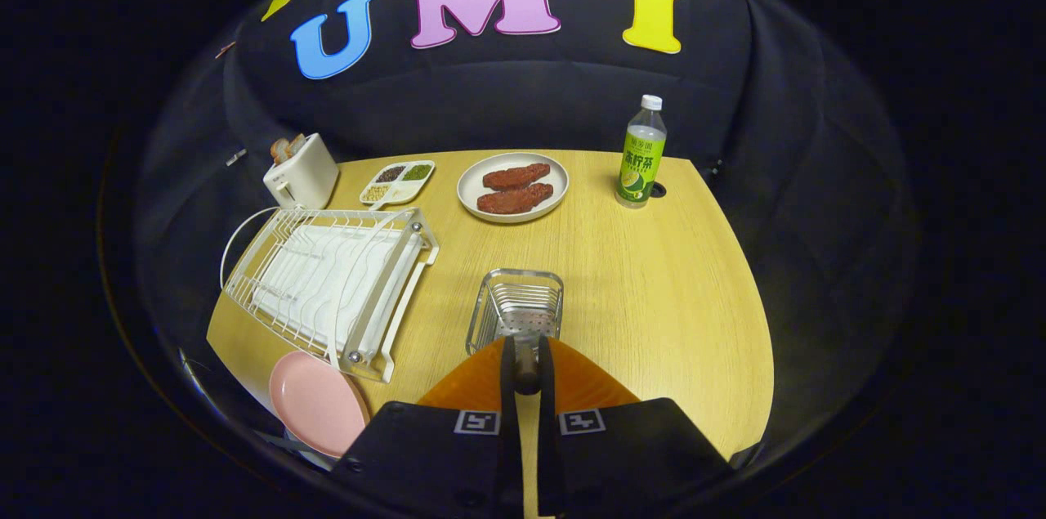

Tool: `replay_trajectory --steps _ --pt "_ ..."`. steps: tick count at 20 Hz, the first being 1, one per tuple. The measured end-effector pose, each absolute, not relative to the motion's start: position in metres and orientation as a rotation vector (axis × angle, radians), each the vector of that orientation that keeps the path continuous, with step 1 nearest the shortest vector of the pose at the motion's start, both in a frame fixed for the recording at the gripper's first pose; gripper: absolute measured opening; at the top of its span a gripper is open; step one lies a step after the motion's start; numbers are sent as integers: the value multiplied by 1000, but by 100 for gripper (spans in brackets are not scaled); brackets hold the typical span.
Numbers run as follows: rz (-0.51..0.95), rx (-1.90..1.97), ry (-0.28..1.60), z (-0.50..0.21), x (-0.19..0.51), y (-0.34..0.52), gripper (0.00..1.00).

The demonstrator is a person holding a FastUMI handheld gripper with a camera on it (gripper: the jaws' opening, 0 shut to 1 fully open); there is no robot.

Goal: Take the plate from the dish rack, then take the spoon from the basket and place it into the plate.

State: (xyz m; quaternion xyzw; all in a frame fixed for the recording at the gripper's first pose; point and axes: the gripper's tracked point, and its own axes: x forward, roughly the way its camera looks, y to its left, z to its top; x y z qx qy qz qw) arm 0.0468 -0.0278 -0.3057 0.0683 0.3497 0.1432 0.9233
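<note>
Orange fingers (572,380) of the gripper (527,376) stand nearly closed, pinching a dark handle that looks like the spoon (527,368), just above the near end of the wire basket (516,308). One pink plate (317,403) lies flat on the wooden table (654,298) beside the white dish rack (331,282). Farther off sit a toaster (301,172) with bread, one divided tray (398,181) of grains, one white plate (512,186) bearing two meat patties, and one green bottle (641,155).
</note>
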Motion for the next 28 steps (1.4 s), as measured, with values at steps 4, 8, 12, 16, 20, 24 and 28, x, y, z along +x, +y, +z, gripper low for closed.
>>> replay_trajectory --steps 4,8,12,16,20,24,28 --pt "280 146 674 -280 55 -33 11" --pt "266 151 641 -254 60 -34 11" --pt "272 132 581 -211 60 -31 11" --pt "310 109 538 -167 50 -15 11" --pt "374 106 519 -134 24 15 11" --pt "477 115 526 -118 -11 57 11" --pt "566 106 541 -118 -44 101 11"
